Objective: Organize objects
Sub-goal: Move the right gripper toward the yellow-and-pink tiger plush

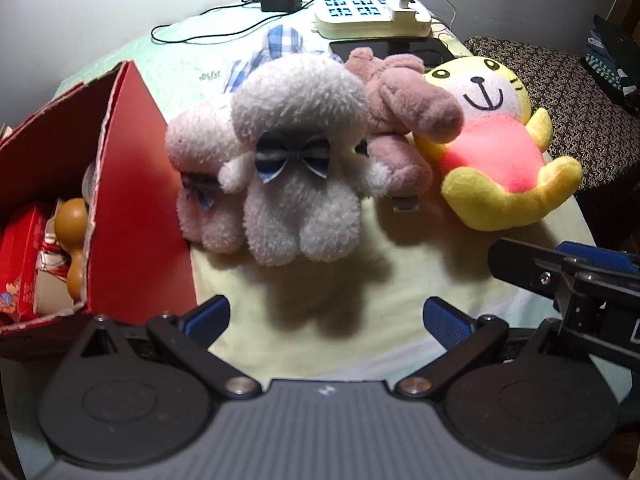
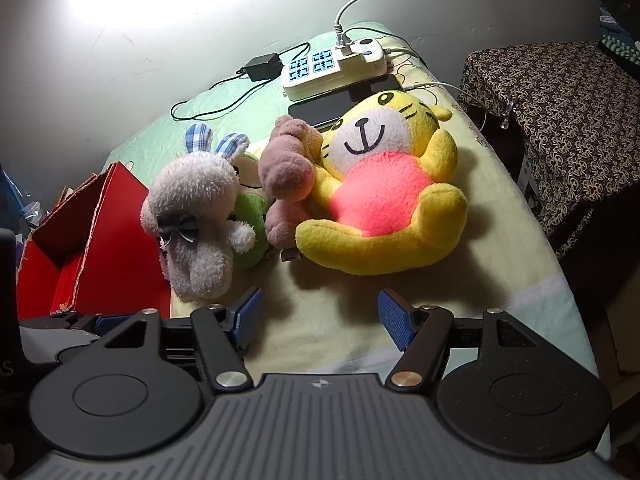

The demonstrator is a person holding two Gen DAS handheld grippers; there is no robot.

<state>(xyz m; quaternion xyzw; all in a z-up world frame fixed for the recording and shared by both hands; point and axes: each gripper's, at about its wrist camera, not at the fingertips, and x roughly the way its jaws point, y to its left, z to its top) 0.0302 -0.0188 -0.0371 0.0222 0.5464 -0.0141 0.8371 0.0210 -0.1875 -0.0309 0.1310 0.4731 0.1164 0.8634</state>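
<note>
Here, the red box (image 1: 136,184) holds a brown gourd (image 1: 74,240) (beside red packets), both hand-held grippers apart, empty.

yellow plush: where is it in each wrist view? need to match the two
Left wrist: yellow plush at right of centre, right of the brown plush.
Right wrist: yellow plush near centre, again right of the brown plush.
Shared landmark: white power strip behind the toys.
</note>
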